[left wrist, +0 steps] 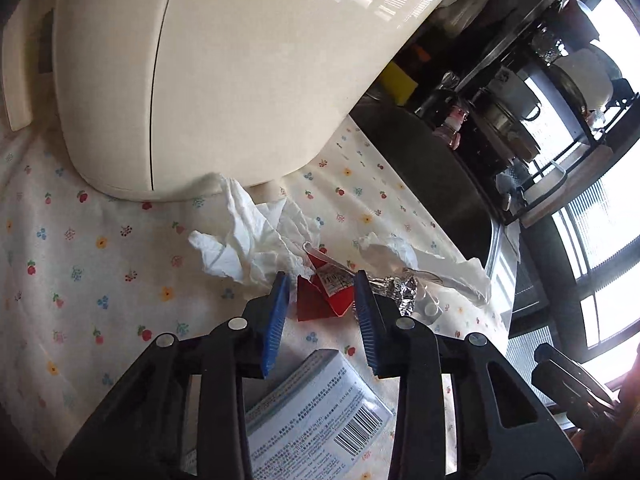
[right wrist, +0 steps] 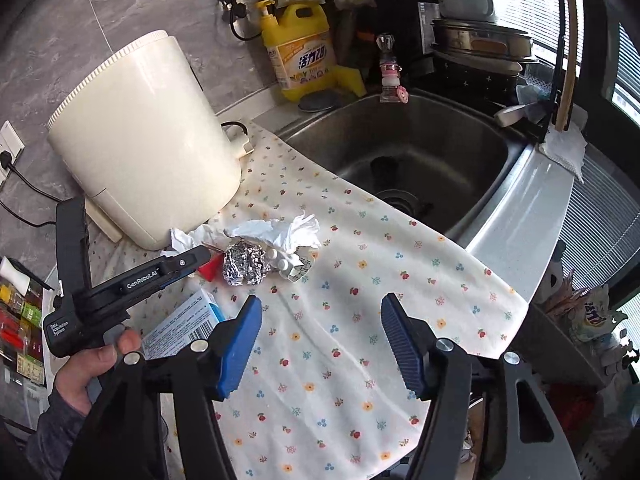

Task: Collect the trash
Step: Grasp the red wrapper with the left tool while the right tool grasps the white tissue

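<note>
Each gripper had black plastic arms with cut-out slots, round silver pivot screws and ribbed blue pads. Beside the cream appliance [right wrist: 148, 140], the left gripper [right wrist: 206, 258] carried white lettering, "GenRoboAI" along its body and "Data Acquisition System" near the grip. The hand [right wrist: 94, 368] wore a dark grey sleeve [right wrist: 52, 436].

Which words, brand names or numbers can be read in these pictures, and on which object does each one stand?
"GenRobot.AI": on the black arm of the left tongs.
"Data Acquisition System": on the black handle of the same tongs.
Large Chinese characters, unclear: on the yellow plastic detergent bottle.
Barcode and fine print, too small to read: white and blue cardboard box.
Label too blurred to read: red paper wrapper.
</note>
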